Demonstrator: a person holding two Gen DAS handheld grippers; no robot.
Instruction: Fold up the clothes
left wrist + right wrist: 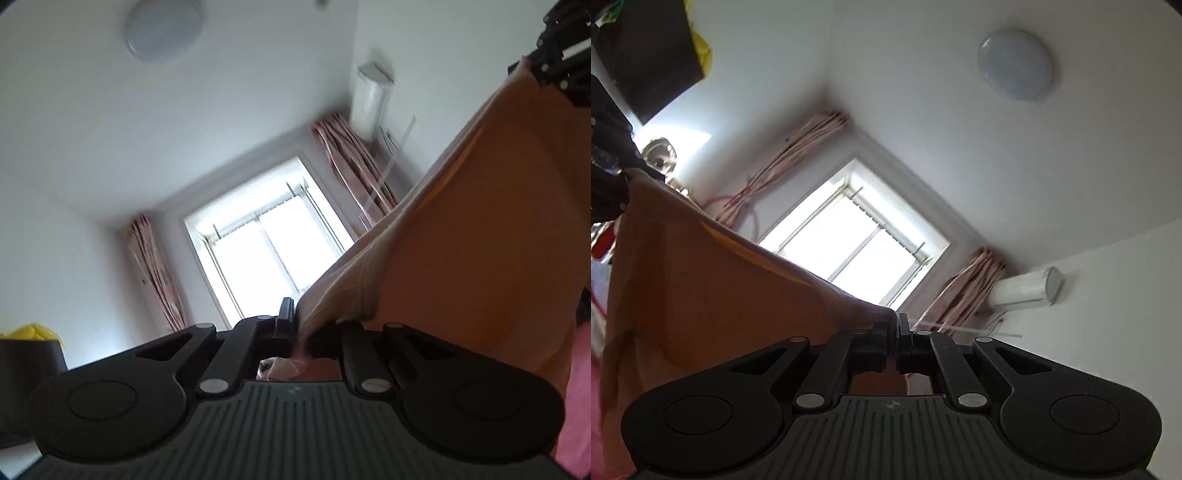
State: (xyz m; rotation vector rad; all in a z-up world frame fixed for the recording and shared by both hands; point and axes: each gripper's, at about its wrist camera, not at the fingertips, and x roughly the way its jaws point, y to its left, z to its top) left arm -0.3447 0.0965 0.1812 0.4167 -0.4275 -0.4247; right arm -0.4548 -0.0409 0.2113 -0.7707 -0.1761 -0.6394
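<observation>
Orange cloth [461,221] pinched by both grippers' fingers [882,332].

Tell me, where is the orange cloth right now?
The orange cloth hangs stretched between the two grippers: the left gripper pinches one edge, the right gripper the other, both held up in front of the window.

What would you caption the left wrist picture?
Left gripper pinching an orange garment, lifted toward a bright window.

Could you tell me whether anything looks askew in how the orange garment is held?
Nothing stands out: the orange garment hangs stretched between the left claw and right claw, each pinching an edge.
</observation>
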